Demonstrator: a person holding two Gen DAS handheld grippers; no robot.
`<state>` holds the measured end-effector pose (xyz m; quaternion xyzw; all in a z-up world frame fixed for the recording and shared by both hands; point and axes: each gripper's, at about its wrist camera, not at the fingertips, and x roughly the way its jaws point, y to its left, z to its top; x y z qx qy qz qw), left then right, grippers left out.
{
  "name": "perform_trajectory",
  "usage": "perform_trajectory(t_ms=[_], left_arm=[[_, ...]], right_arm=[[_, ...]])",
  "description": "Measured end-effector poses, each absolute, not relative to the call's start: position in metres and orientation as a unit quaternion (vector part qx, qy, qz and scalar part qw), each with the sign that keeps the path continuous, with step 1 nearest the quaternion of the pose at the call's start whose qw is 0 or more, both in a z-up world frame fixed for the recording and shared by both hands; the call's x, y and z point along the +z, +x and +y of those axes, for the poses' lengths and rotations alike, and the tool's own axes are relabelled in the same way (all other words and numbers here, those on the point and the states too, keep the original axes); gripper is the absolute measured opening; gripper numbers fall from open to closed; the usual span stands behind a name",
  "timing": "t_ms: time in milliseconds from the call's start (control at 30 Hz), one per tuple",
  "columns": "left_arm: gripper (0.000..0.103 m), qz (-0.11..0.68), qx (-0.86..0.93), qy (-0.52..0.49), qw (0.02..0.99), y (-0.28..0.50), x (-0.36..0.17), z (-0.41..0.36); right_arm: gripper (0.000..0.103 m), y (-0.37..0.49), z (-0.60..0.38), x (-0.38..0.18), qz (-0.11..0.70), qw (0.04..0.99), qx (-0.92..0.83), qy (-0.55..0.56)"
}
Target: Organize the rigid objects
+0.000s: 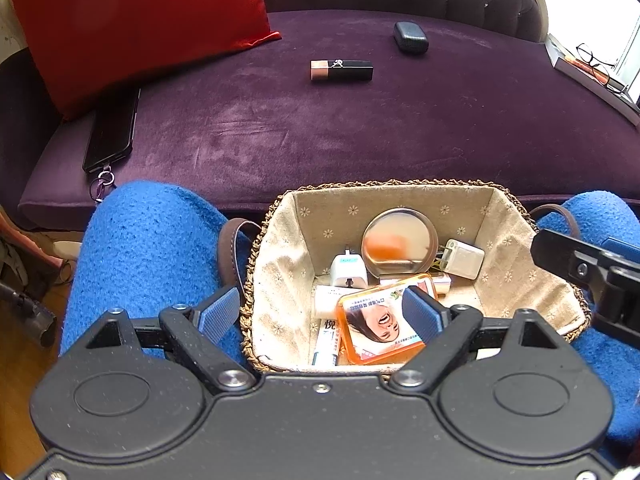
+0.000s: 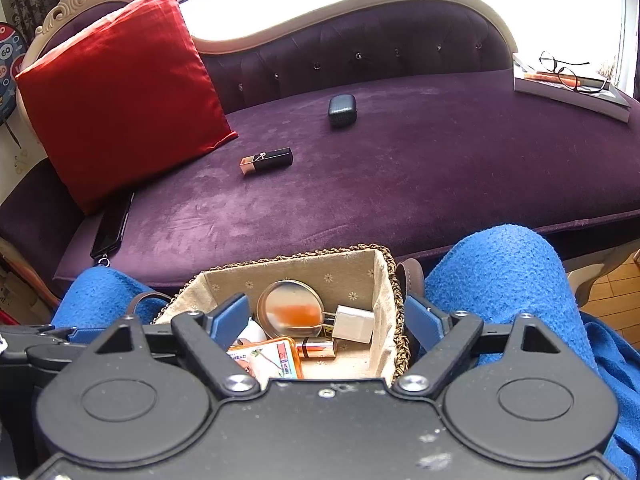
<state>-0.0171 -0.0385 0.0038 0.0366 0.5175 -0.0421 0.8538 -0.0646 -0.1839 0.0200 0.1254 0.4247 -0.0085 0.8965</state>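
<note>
- Left gripper hovers low over the basket, jaws spread wide, holding nothing
- Right gripper likewise released, straddling the basket's right rim
- Ahead on the sofa: black-and-gold lipstick, dark case beyond it

The left gripper hangs with jaws spread wide over a woven, cloth-lined basket resting between blue-clad knees. Inside lie an orange transparent box, a round metal tin and two white chargers. Beyond, on the purple velvet couch, sit a black-and-rose-gold lipstick, a dark case and a black phone beside a red cushion
</note>
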Motion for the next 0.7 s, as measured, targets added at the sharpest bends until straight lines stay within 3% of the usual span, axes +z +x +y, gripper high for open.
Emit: perform_trajectory(t_ms=[700], left_arm=[[0.085, 0.526, -0.039, 0.033, 0.849, -0.0151, 0.0022, -0.0365]], right_arm=[[0.093, -0.0632, -0.188, 0.0176, 0.43, 0.893, -0.013, 0.135]])
